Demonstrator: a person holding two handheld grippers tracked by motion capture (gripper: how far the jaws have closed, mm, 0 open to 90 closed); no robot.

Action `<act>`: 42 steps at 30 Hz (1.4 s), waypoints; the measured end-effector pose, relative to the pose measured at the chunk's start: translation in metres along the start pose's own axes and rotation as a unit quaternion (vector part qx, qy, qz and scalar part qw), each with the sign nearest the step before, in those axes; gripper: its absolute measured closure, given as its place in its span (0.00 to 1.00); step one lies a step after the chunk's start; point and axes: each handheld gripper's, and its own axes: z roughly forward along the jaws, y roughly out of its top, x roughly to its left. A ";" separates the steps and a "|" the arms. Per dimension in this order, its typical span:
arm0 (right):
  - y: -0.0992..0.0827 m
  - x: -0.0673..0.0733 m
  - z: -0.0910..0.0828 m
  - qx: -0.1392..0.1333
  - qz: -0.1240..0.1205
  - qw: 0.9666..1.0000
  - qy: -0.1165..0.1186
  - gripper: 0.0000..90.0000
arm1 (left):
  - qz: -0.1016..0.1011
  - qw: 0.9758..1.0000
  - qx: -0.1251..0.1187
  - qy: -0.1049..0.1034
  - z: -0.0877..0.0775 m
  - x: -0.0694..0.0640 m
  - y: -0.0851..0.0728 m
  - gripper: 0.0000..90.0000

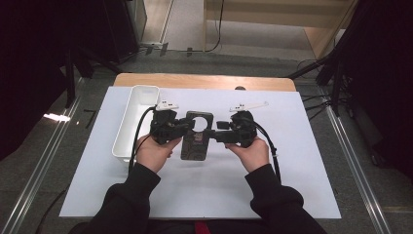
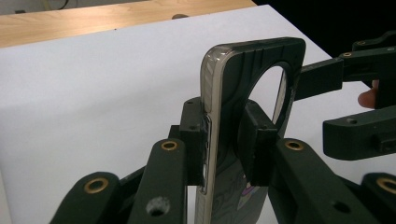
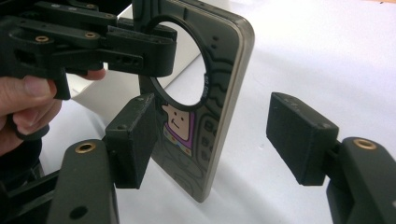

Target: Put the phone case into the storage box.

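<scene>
Your left gripper [image 2: 229, 140] is clamped on the phone case [image 2: 243, 107] — in the left gripper view one pad presses the pale metallic side edge and the other presses the dark patterned back just below the big round cutout, so the case stands on edge between them. Your right gripper [image 3: 215, 135] is spread apart: in the right gripper view the near pad sits just beside the patterned back, close to the small cartoon figure printed there, while the other pad stands well clear on the far side of the case, with white surface showing in the gap; neither pad is pressing. From the high view the left gripper [image 1: 187, 127] and the right gripper [image 1: 214, 134] meet at the case [image 1: 197, 141] from either side, and the case is a dark rectangle held up off the white sheet [image 1: 272, 185], around the middle of the surface and a little towards its far edge. You have a hand wrapped around each gripper — the left hand [image 1: 153, 151] and the right hand [image 1: 252, 153] — with dark sleeves coming in from the near edge. A white oblong bin [image 1: 132, 122] lies along the left side of the sheet, just beside your left gripper, reaching up towards the far left corner. Beyond the sheet's far edge a strip of bare wooden table [image 1: 204, 80] shows. Cables trail back from both grippers towards you.
</scene>
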 end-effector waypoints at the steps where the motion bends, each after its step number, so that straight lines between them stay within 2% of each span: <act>1: -0.001 0.000 -0.002 -0.005 0.001 1.000 0.001 0.36 | -0.001 1.000 0.000 -0.002 0.000 0.000 0.000 0.81; 7: -0.004 -0.003 -0.008 -0.009 -0.001 1.000 0.016 0.31 | -0.001 1.000 -0.001 -0.013 -0.003 0.000 0.002 0.81; 11: -0.007 -0.007 -0.011 -0.001 -0.011 1.000 0.009 0.29 | 0.001 1.000 0.000 -0.016 -0.005 0.001 0.003 0.81; 13: -0.009 -0.009 -0.013 0.002 -0.021 1.000 0.015 0.28 | 0.003 1.000 0.002 -0.019 -0.005 0.001 0.004 0.81; 15: -0.012 -0.012 -0.015 0.014 -0.029 0.999 0.019 0.21 | 0.004 1.000 0.004 -0.021 -0.006 0.001 0.004 0.81; 17: -0.014 -0.016 -0.016 0.026 -0.025 0.999 0.026 0.16 | 0.002 1.000 0.007 -0.025 -0.006 0.001 0.004 0.81; 19: -0.016 -0.017 -0.017 0.025 -0.028 0.999 0.023 0.12 | 0.003 1.000 0.009 -0.028 -0.006 0.001 0.005 0.81; 23: -0.019 -0.018 -0.018 0.037 -0.045 0.998 0.021 0.12 | 0.005 1.000 0.007 -0.029 -0.007 0.001 0.005 0.81; 26: -0.022 -0.018 -0.020 0.034 -0.055 0.998 0.012 0.12 | 0.004 0.999 0.008 -0.033 -0.008 0.002 0.006 0.81; 30: -0.027 -0.018 -0.024 0.036 -0.043 0.998 0.009 0.12 | 0.001 0.999 0.010 -0.034 -0.010 0.003 0.006 0.81; 36: -0.040 -0.019 -0.033 0.037 -0.053 0.998 0.001 0.12 | -0.001 0.999 0.006 -0.038 -0.013 0.005 0.007 0.81; 42: -0.050 -0.022 -0.041 0.032 -0.055 0.998 0.006 0.13 | -0.001 0.999 0.006 -0.040 -0.014 0.006 0.008 0.81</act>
